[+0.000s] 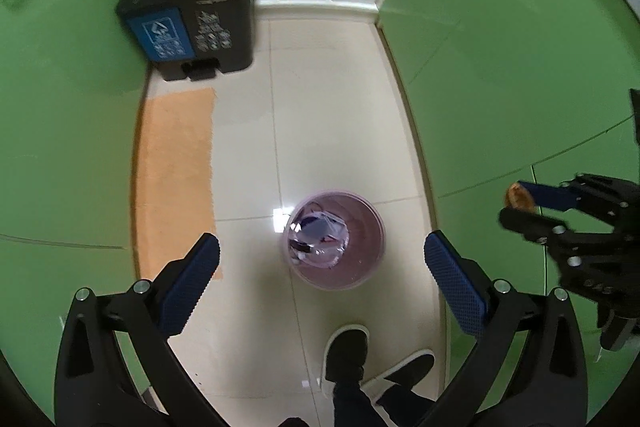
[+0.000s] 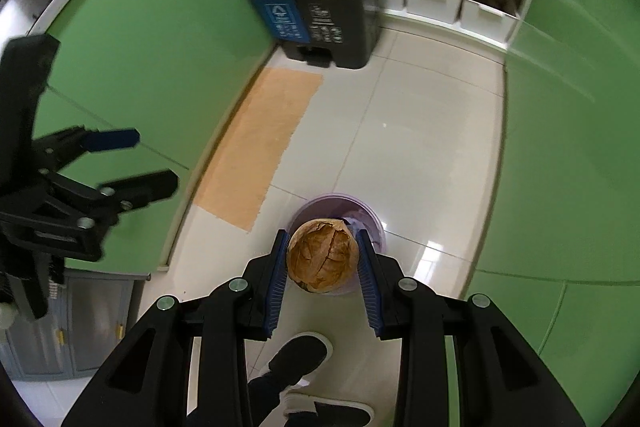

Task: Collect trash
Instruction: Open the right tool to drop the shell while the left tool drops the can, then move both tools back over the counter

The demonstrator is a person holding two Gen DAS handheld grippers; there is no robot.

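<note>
Right wrist view: right gripper [image 2: 322,259] pinches one round brown cracked husk [image 2: 321,255], above one purple plastic bin [image 1: 334,239].
Left gripper [image 1: 322,263]: jaws wide apart, empty.

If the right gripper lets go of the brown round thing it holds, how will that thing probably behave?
The brown round husk, gripped in the right gripper, shows a cracked, dry-looking skin, so it is probably light and somewhat brittle. Being round, it could roll if it misses. The purple bin seems to sit directly below, so it would likely drop in.
</note>
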